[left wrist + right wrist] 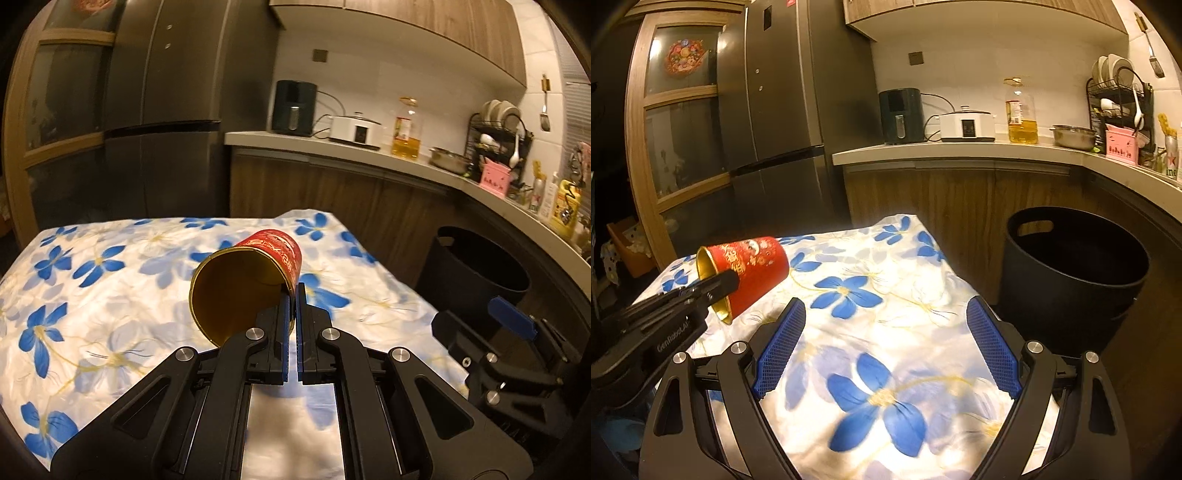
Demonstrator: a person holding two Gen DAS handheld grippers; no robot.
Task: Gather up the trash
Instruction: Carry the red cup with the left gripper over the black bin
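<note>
The red can [255, 280] is clamped by its rim wall in the left gripper [294, 295], apparently lifted off the floral tablecloth [110, 295]. The right gripper [886, 332] is held apart, empty; the black bin [1075, 273] is seen at two o'clock.

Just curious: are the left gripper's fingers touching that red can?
Touching. The left wrist view shows the fingers pinching the red can wall at its rim.

A tall dark fridge [790, 110] fills the upper left of the frame beside a wood-framed glass cabinet [679, 110]. White wall tiles [960, 55] rise behind a pale counter [960, 149] with wooden cupboards [960, 199] below, and wall cupboards [979, 14] hang at top right. The light is dim and yellowish.
</note>
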